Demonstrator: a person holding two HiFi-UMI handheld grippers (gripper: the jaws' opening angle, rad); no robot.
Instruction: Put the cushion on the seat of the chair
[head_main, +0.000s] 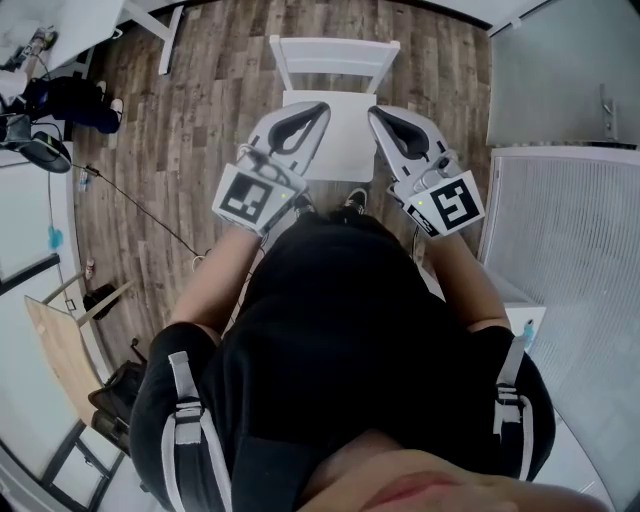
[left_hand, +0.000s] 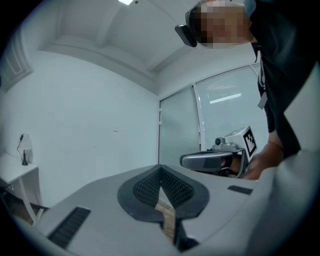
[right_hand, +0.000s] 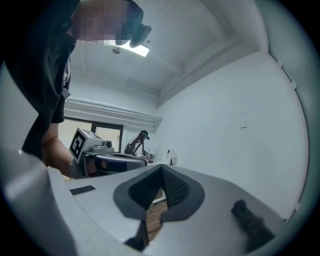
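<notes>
With our left gripper (head_main: 316, 110) and right gripper (head_main: 378, 114) both closed and empty above the white wooden chair (head_main: 335, 55), we see no cushion and risk bumping its seat.

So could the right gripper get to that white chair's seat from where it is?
Probably yes. The right gripper, jaws shut and empty, is held over the chair seat, and the head view shows nothing between them.

- Light was bright and even, from a ceiling lamp (right_hand: 142, 50).
- All views bulged at the edges; both gripper views darkened toward their corners.
</notes>
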